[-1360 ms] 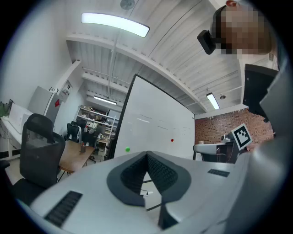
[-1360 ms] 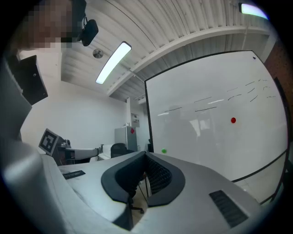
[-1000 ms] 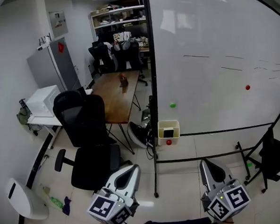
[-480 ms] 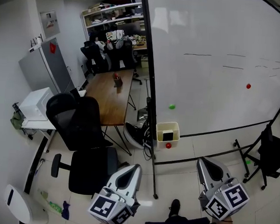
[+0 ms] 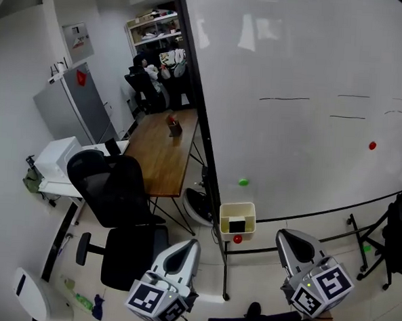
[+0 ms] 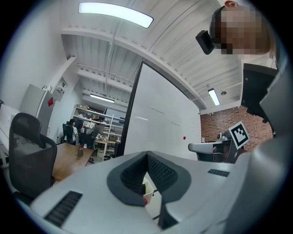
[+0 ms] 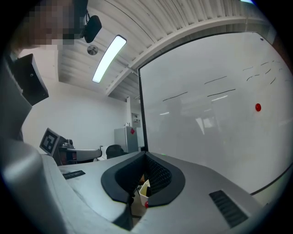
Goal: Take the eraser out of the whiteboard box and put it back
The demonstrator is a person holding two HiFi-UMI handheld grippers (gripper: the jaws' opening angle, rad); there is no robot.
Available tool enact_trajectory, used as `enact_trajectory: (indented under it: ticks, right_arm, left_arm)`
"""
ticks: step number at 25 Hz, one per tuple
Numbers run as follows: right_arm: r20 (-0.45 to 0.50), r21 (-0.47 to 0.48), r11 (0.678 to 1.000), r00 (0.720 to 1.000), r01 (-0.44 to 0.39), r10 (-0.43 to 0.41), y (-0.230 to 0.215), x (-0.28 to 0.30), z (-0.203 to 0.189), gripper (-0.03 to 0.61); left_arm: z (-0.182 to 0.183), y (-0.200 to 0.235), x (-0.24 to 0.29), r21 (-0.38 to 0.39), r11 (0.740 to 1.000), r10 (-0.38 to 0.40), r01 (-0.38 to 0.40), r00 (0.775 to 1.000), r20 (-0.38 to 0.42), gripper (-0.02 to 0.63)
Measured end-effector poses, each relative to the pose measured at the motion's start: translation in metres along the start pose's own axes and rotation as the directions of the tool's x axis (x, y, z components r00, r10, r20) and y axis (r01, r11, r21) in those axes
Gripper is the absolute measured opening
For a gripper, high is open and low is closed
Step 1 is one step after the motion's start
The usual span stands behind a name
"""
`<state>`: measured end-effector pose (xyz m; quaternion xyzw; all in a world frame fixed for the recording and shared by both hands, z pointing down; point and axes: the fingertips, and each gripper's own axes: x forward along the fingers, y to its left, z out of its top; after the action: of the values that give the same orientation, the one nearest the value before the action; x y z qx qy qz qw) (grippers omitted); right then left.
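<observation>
Eraser (image 5: pixel 237 226) sits in whiteboard box (image 5: pixel 225 220) (left hand-held gripper (image 5: pixel 194 243) and right hand-held gripper (image 5: pixel 282 235) closed, empty).

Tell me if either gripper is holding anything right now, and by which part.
Nothing is held. The left gripper and right gripper both have their jaws shut and empty; the eraser sits in the whiteboard box.
</observation>
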<state>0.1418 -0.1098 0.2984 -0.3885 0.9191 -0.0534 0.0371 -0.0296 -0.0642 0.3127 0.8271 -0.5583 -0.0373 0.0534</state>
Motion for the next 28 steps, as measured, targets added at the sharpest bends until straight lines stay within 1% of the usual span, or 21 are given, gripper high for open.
enact_trajectory:
  ticks: [4, 8, 11, 13, 15, 16, 18, 21, 23, 26, 28]
  right_arm:
    - [-0.001, 0.014, 0.999, 0.999, -0.032, 0.032, -0.04, 0.03, 0.003, 0.02]
    - [-0.024, 0.02, 0.999, 0.999, -0.038, 0.038, -0.061, 0.068, -0.002, 0.02]
    - [-0.027, 0.011, 1.0, 0.999, -0.02, 0.02, -0.057, 0.104, -0.006, 0.02]
    - [-0.024, 0.0, 1.0, 1.0, 0.008, -0.008, -0.054, 0.126, -0.007, 0.02]
    - [-0.015, 0.023, 0.999, 0.999, 0.048, -0.048, -0.051, 0.142, -0.008, 0.02]
    - [-0.01, 0.032, 0.997, 0.998, 0.064, -0.064, -0.048, 0.149, -0.007, 0.02]
    - [-0.005, 0.023, 0.996, 0.996, 0.088, -0.087, -0.041, 0.165, -0.006, 0.02]
    - [-0.003, 0.002, 0.994, 0.994, 0.106, -0.106, -0.025, 0.188, -0.005, 0.02]
    - [-0.006, -0.011, 0.993, 0.993, 0.117, -0.117, -0.018, 0.197, -0.005, 0.02]
    - [-0.002, -0.017, 0.989, 0.989, 0.145, -0.145, -0.014, 0.207, -0.004, 0.021]
    - [-0.008, -0.02, 0.987, 0.988, 0.157, -0.157, -0.012, 0.214, -0.007, 0.021]
  left_arm:
    - [0.003, 0.009, 0.046, 0.017, 1.0, 0.026, -0.026, 1.0, 0.002, 0.028]
    - [0.005, 0.032, 0.079, 0.026, 0.999, 0.024, -0.024, 1.0, -0.005, 0.028]
    - [0.005, 0.067, 0.093, 0.016, 1.0, -0.004, 0.004, 1.0, -0.011, 0.028]
    - [0.004, 0.088, 0.098, -0.009, 0.999, -0.048, 0.048, 0.999, -0.013, 0.028]
    - [0.009, 0.099, 0.1, 0.004, 0.993, -0.115, 0.115, 0.993, -0.01, 0.028]
    - [0.012, 0.107, 0.101, 0.023, 0.991, -0.132, 0.132, 0.991, -0.013, 0.028]
    - [0.014, 0.131, 0.102, 0.032, 0.992, -0.118, 0.119, 0.993, -0.024, 0.028]
    - [0.013, 0.167, 0.106, 0.002, 0.996, -0.093, 0.093, 0.995, -0.024, 0.028]
    - [0.013, 0.176, 0.107, 0.01, 0.995, -0.103, 0.104, 0.994, -0.023, 0.028]
    - [0.015, 0.184, 0.111, 0.003, 0.99, -0.138, 0.138, 0.99, -0.022, 0.028]
    - [0.015, 0.192, 0.112, -0.006, 0.991, -0.134, 0.134, 0.991, -0.02, 0.028]
